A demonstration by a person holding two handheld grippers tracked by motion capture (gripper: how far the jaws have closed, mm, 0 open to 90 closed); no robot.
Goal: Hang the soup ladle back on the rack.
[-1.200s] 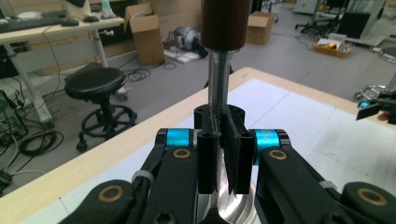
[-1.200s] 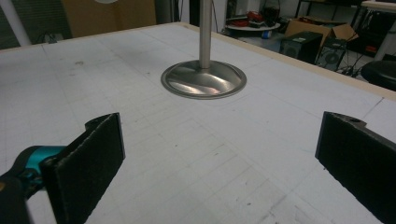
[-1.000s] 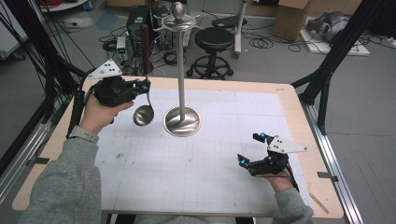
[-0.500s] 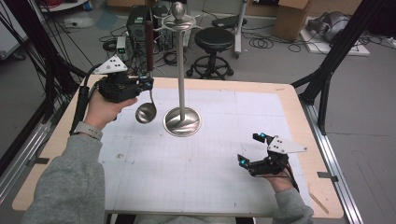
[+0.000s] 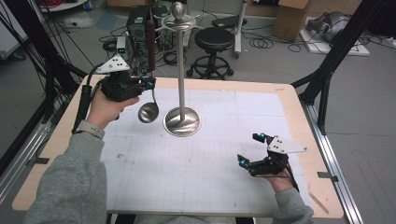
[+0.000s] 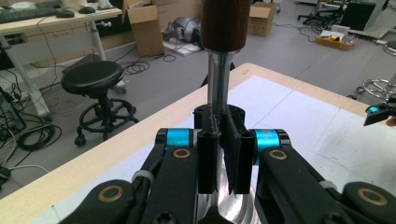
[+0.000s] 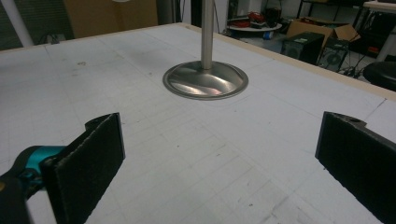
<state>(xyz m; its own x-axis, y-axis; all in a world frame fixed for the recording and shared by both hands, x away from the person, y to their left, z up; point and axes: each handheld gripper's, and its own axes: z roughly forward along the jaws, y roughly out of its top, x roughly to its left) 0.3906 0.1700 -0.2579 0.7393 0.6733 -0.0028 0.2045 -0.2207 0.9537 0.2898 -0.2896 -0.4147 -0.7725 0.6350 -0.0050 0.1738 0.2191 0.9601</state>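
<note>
Left gripper (image 5: 148, 85) clamps ladle (image 5: 148, 111) upright, bowl down.

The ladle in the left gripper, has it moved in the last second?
Yes. The ladle has drifted slightly toward the stand: its bowl now hangs nearer the stand's round base, with the handle upright in the left gripper.

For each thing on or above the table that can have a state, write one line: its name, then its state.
Ladle: held upright above the table, bowl down, wooden handle up.
Left gripper: shut on the ladle's metal shaft.
Right gripper: open, nothing between its jaws, low over the table.
Metal stand: upright on the table; hooks blurred at its top.
</note>
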